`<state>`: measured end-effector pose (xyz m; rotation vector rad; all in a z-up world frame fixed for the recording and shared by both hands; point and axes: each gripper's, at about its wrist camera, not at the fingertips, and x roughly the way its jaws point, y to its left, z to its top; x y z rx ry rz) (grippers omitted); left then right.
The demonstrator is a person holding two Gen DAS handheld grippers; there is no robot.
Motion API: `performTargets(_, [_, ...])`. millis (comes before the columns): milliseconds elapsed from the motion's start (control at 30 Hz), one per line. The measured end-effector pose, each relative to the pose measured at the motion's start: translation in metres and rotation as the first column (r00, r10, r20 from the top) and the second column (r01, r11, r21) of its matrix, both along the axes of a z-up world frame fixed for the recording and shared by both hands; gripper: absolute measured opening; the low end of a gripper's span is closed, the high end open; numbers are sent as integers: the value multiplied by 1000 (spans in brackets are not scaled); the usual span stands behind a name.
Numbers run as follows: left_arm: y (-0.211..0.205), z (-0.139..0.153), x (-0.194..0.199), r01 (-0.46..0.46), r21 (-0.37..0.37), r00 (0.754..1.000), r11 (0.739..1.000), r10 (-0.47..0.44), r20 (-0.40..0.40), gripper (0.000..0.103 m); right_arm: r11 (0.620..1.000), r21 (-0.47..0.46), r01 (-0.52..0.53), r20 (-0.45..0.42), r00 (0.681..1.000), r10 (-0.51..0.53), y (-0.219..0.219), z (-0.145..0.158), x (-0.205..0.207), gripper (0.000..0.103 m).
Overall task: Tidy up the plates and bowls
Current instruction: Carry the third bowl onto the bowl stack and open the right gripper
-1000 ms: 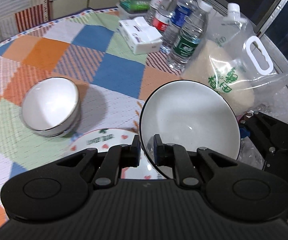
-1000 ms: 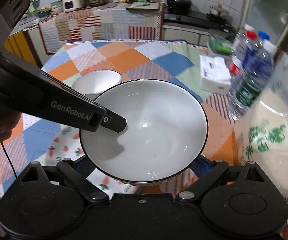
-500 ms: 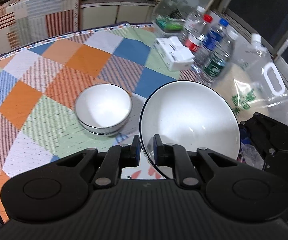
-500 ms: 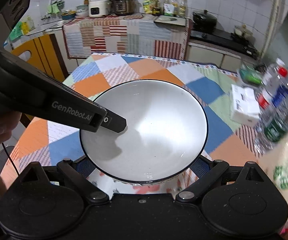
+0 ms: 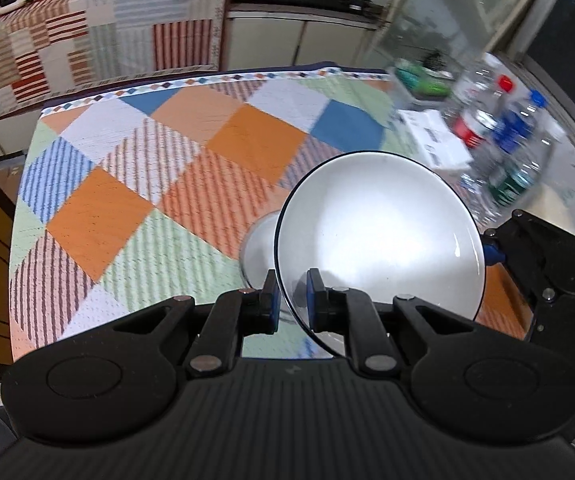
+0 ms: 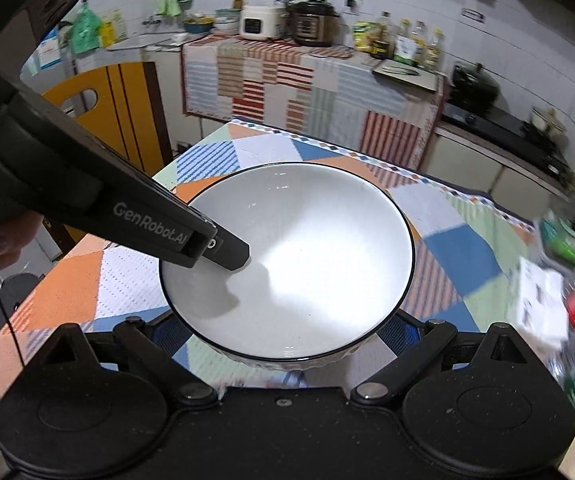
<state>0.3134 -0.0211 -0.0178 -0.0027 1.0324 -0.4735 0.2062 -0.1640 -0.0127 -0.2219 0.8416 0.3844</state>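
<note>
Carried across the patchwork tablecloth since a second ago, with the heart-patterned plate now out of sight. Left wrist view: left gripper clamped on the near rim of the black-rimmed bowl, held above the table, small white bowl partly hidden behind it. Right wrist view: right gripper cradling the same bowl from both sides, blue pads against its outer wall.

Glossy ceramic bowl; woven cloth tablecloth; matt black gripper plastic.
</note>
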Motion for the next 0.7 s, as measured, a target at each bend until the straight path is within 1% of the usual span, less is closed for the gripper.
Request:
performTargets(67, [1, -11, 13, -18, -3, 1000, 1000, 18, -5, 12, 1000, 19, -5, -22, 1000, 6, -1, -10, 17, 98])
performTargets(133, [2, -26, 24, -40, -8, 999, 999, 40, -28, 12, 1000, 29, -7, -51, 999, 8, -2, -21, 32, 98])
performTargets(200, [1, -40, 32, -53, -12, 998, 999, 52, -42, 12, 1000, 23, -4, -80, 997, 6, -1, -34, 43, 98])
performTargets(333, [-3, -62, 38, -59, -5, 997, 998, 59, -52, 12, 1000, -9, -3, -114, 994, 2, -1, -50, 52, 98])
performTargets(533, [-12, -78, 40, -52, 25, 998, 998, 53, -46, 12, 1000, -29, -6, -153, 988, 1, -3, -62, 61, 98])
performTargets(600, [-14, -81, 39, -51, 35, 998, 998, 52, -36, 12, 999, -40, -6, -162, 987, 0, -1, -66, 62, 98])
performTargets(700, [-18, -83, 37, -45, 68, 999, 997, 46, -5, 14, 999, -50, -8, -161, 987, 0, 0, -69, 63, 98])
